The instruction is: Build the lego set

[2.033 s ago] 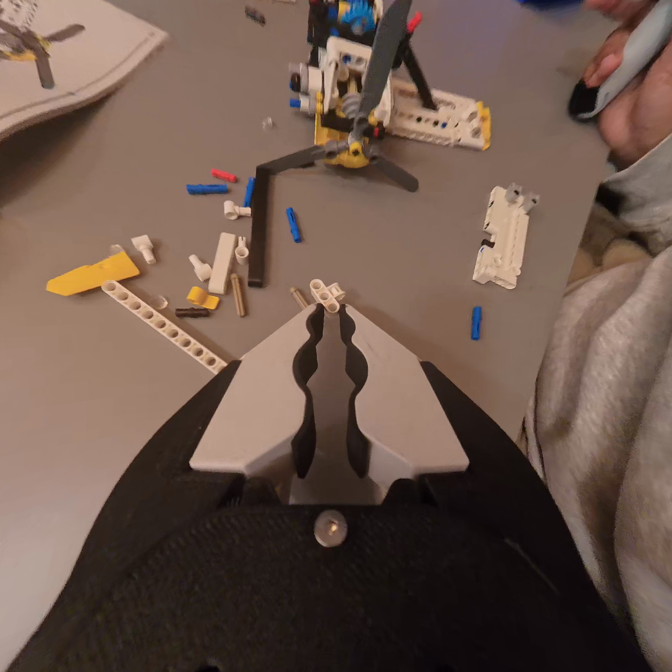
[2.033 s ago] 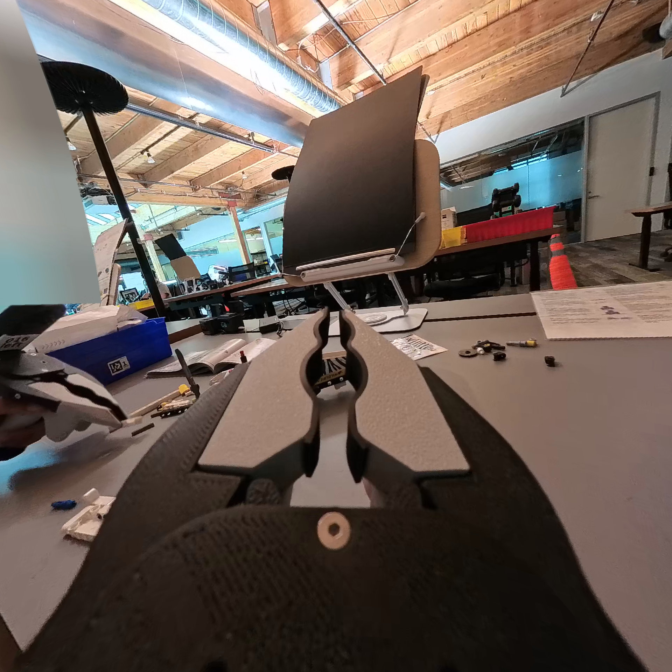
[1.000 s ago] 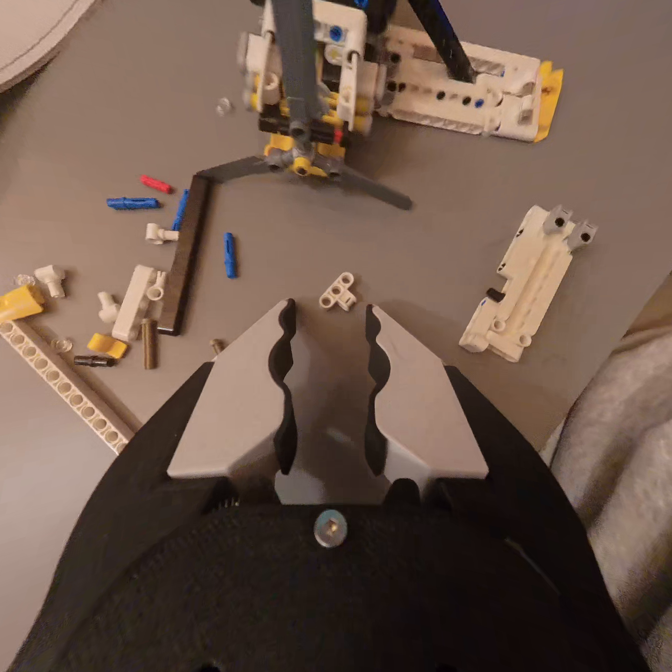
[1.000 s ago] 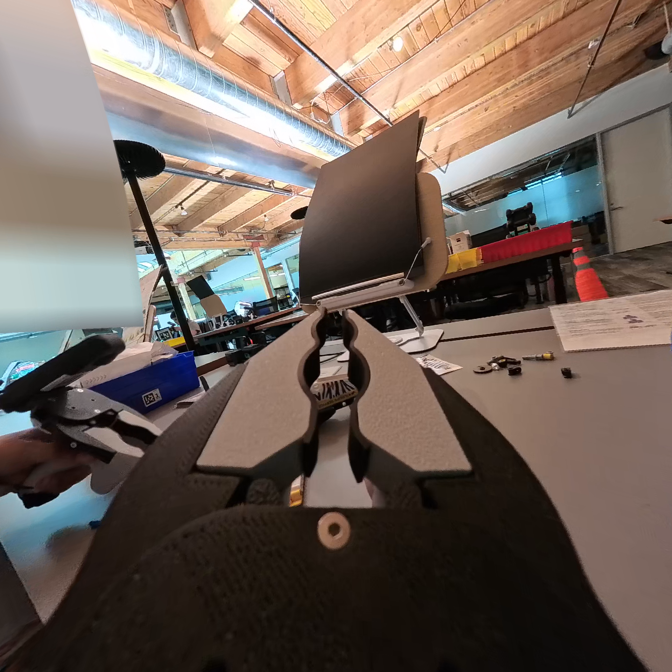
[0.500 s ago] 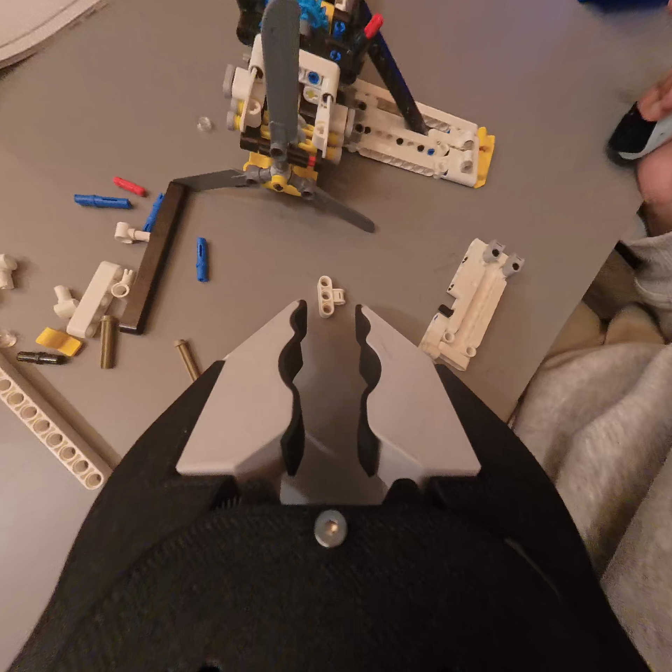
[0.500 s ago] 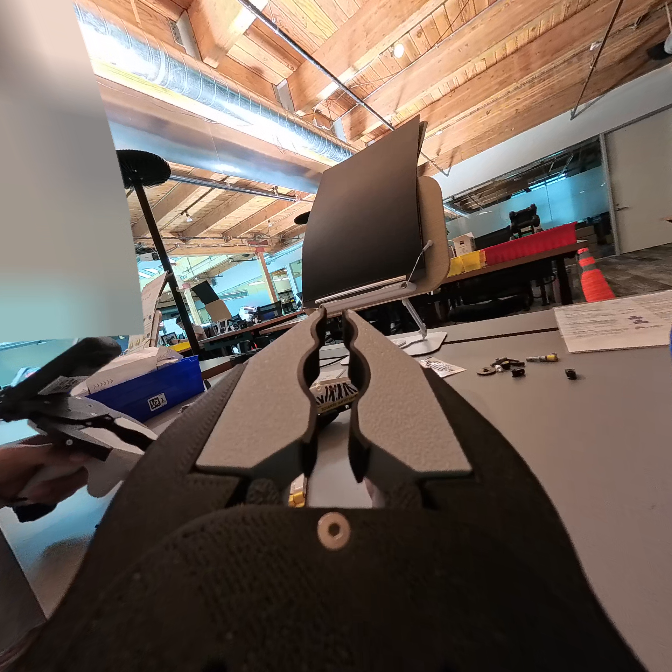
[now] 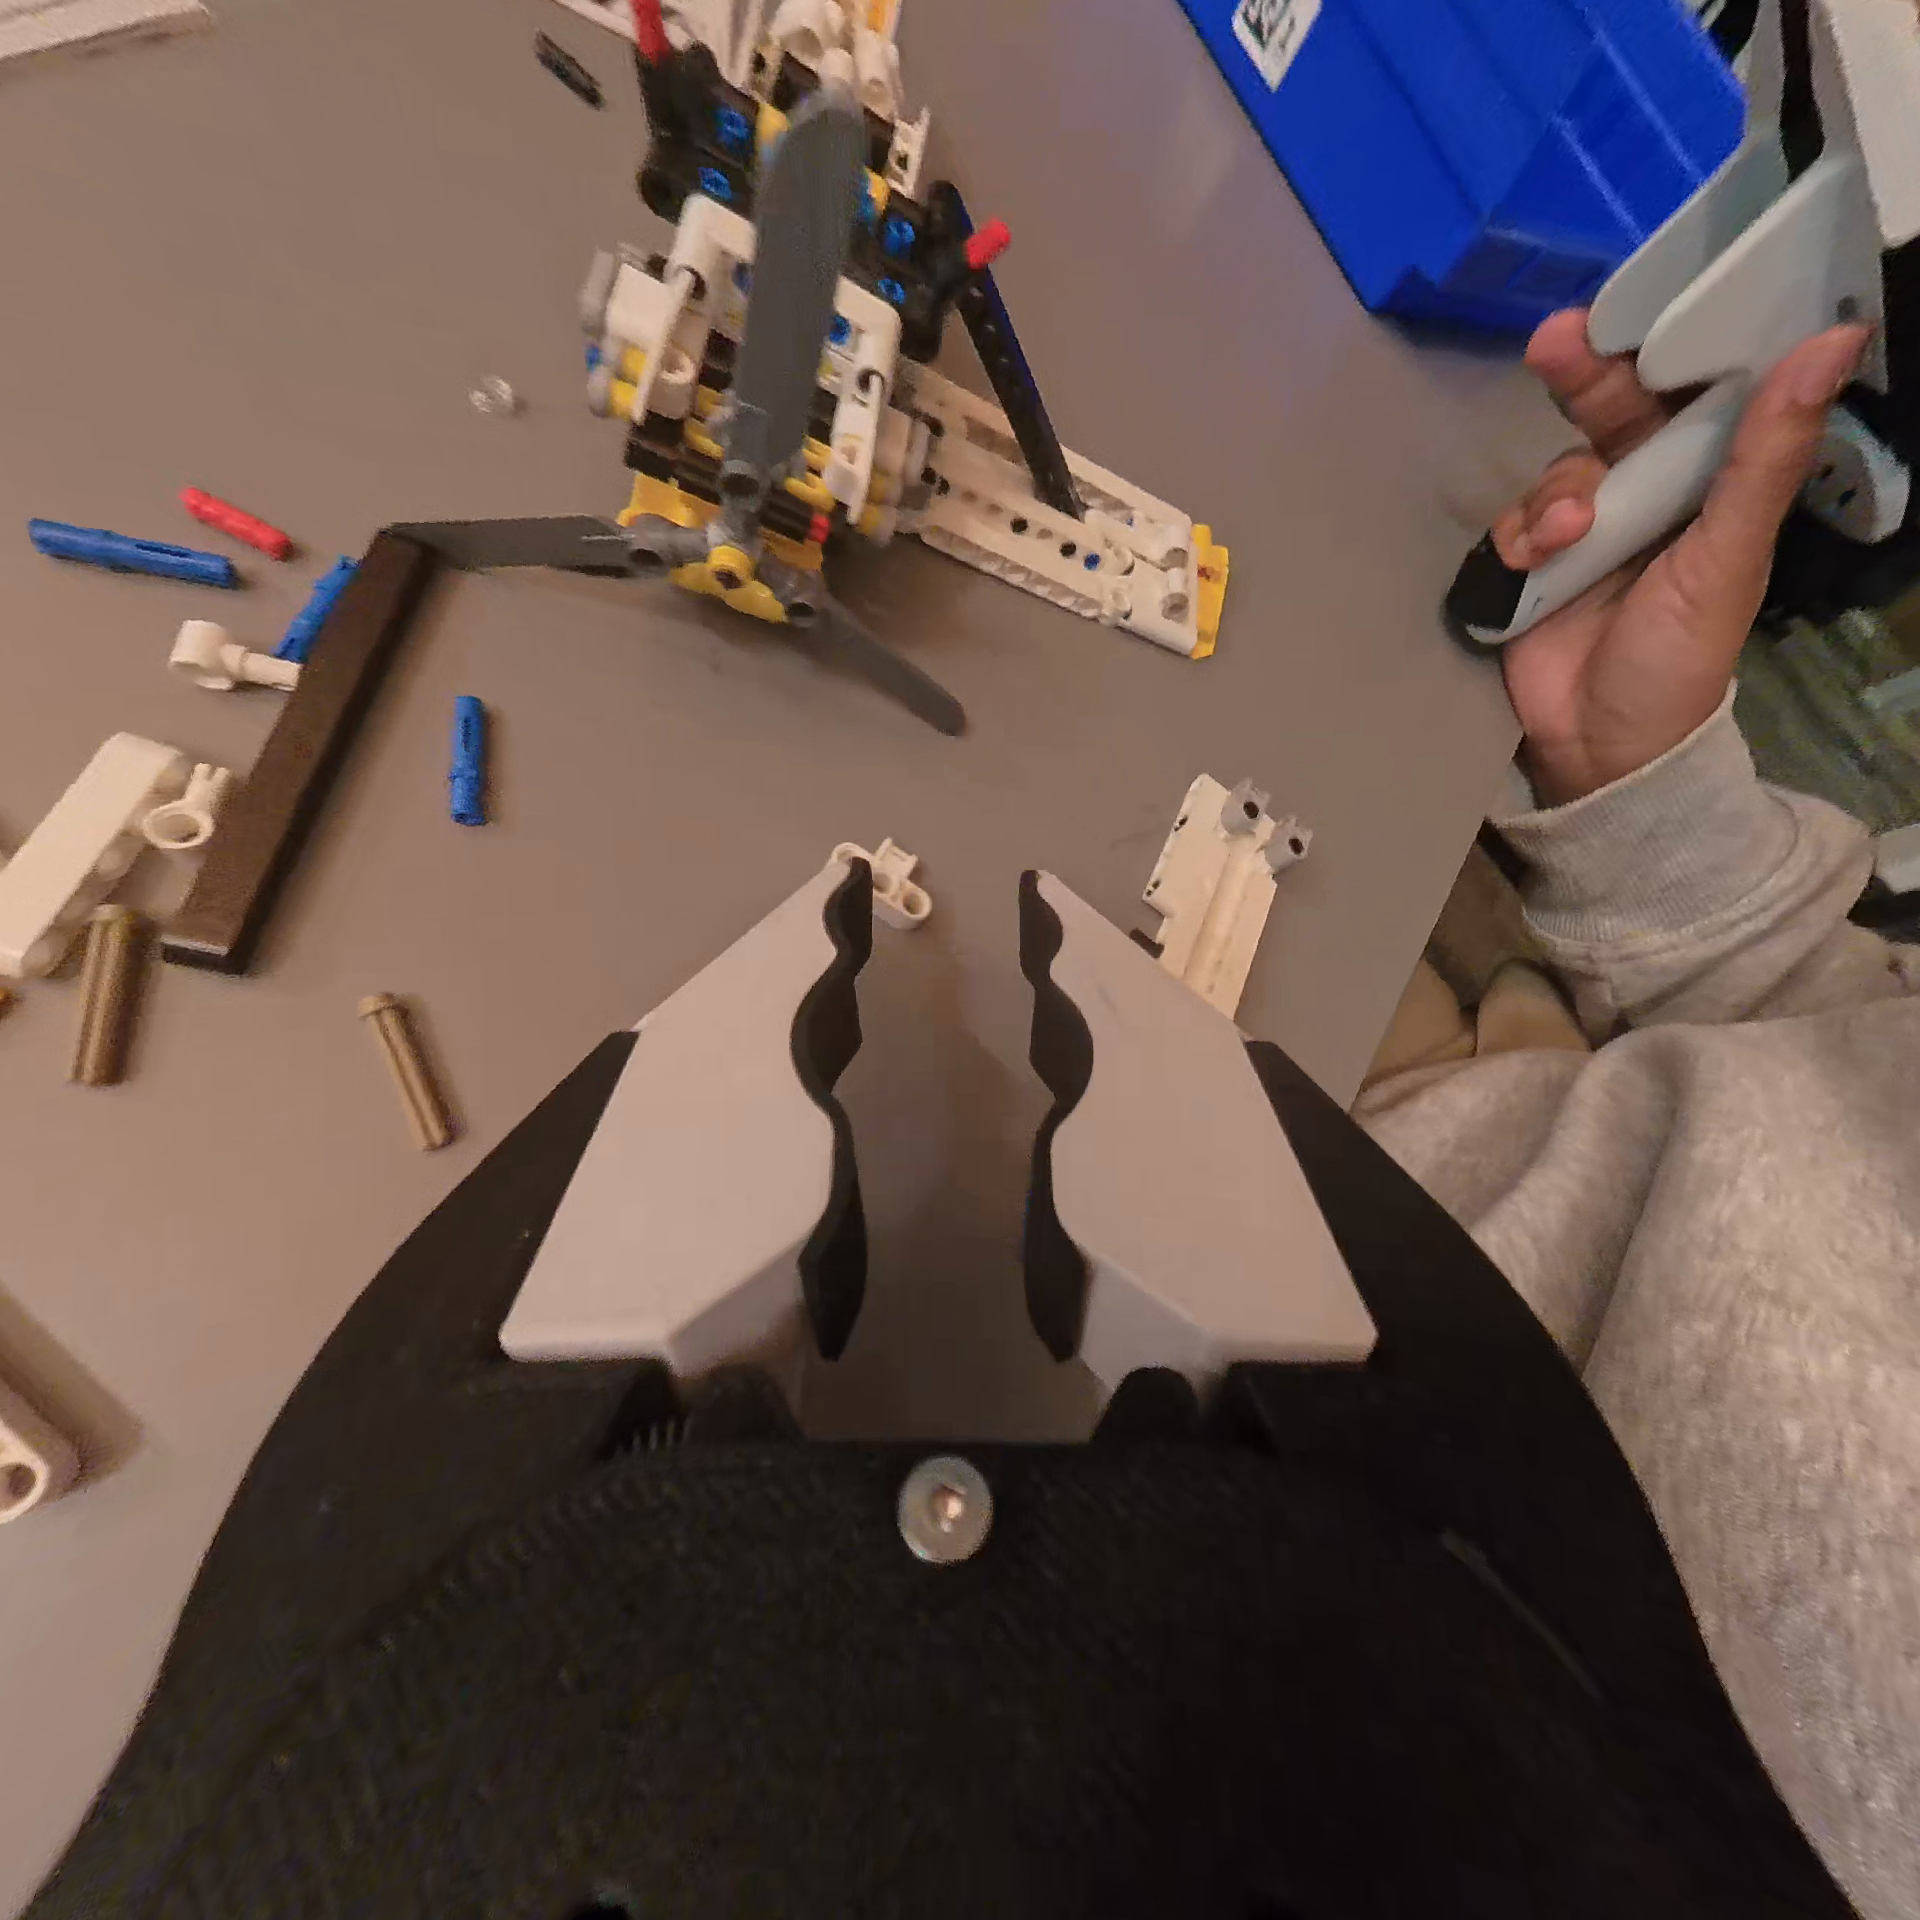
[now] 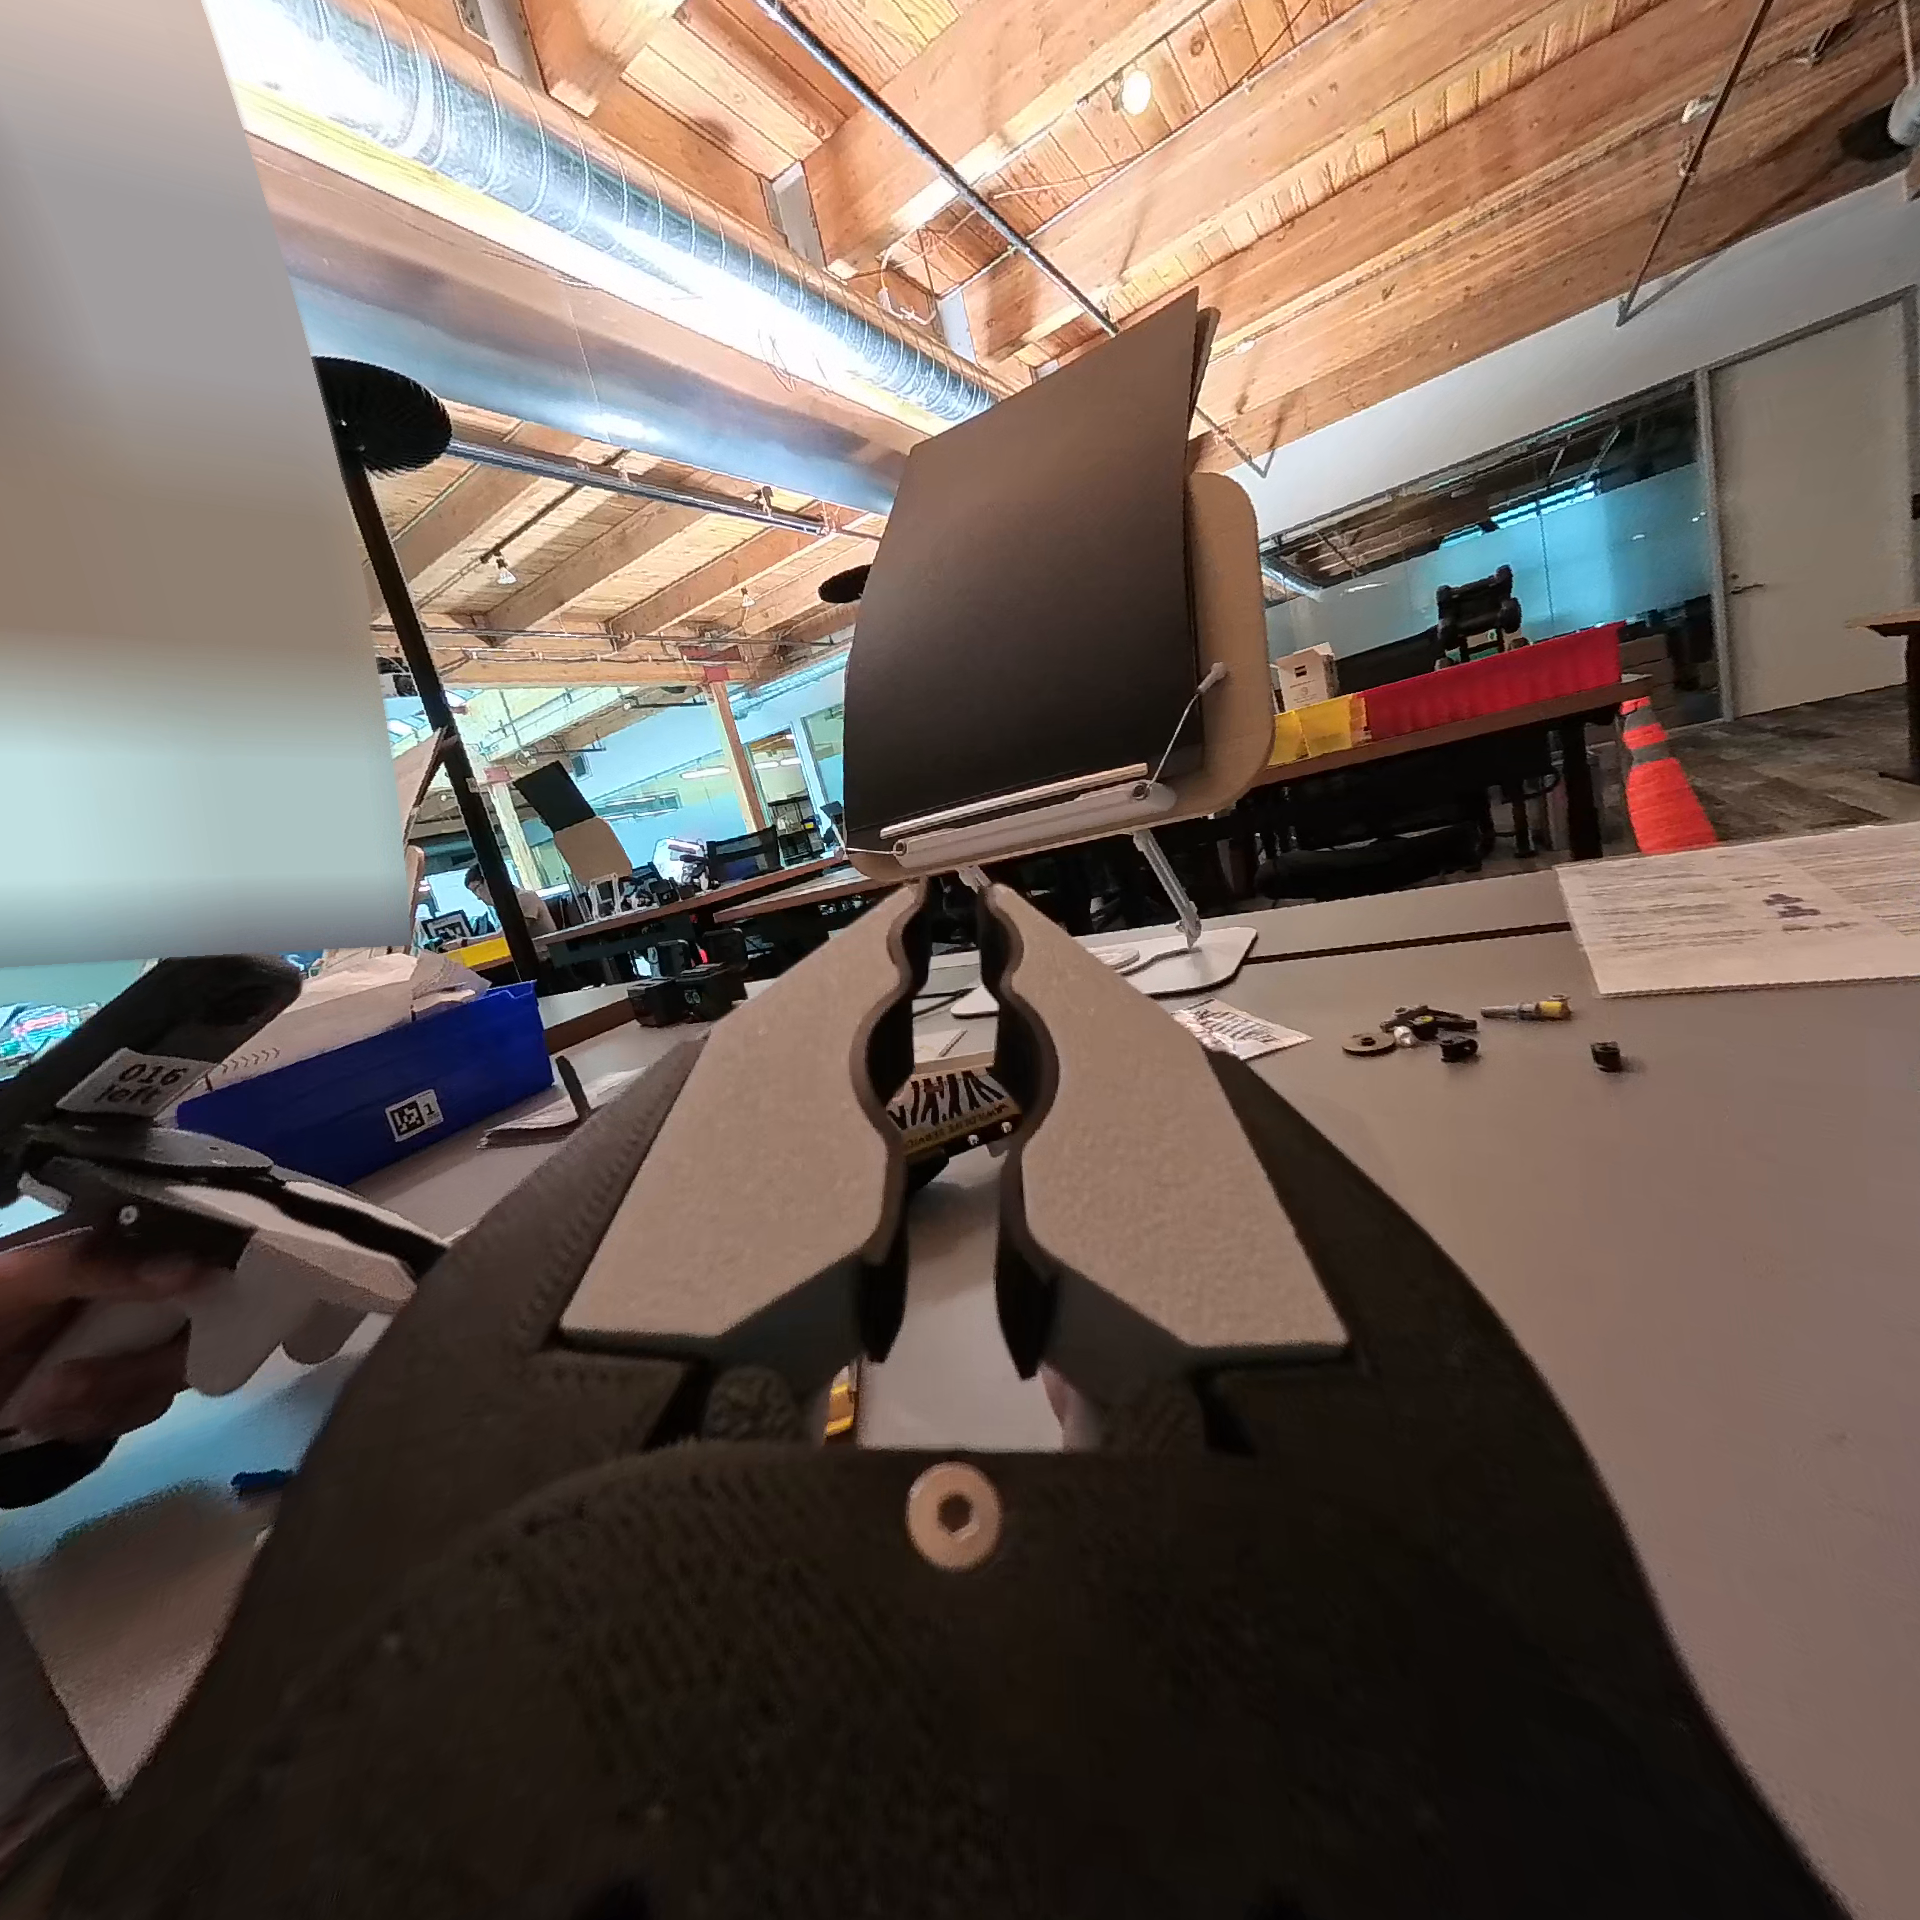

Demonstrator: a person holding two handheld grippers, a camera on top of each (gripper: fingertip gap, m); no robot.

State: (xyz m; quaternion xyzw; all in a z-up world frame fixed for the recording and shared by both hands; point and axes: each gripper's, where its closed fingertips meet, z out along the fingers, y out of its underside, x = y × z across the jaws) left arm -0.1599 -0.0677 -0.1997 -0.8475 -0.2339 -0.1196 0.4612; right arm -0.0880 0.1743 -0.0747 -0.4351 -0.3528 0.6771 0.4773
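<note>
Left gripper [image 7: 940,883] released, small white connector [image 7: 891,881] at its 11 o'clock beside left fingertip, long axis running 10-to-4; right gripper [image 8: 948,909] nearly clenched, empty.

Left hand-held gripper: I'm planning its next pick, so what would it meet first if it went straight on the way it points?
Probably the small white pin-hole connector piece lying on the grey table at the left hand-held gripper's open tips, near its left fingertip. Depth is unclear from this view.
</note>
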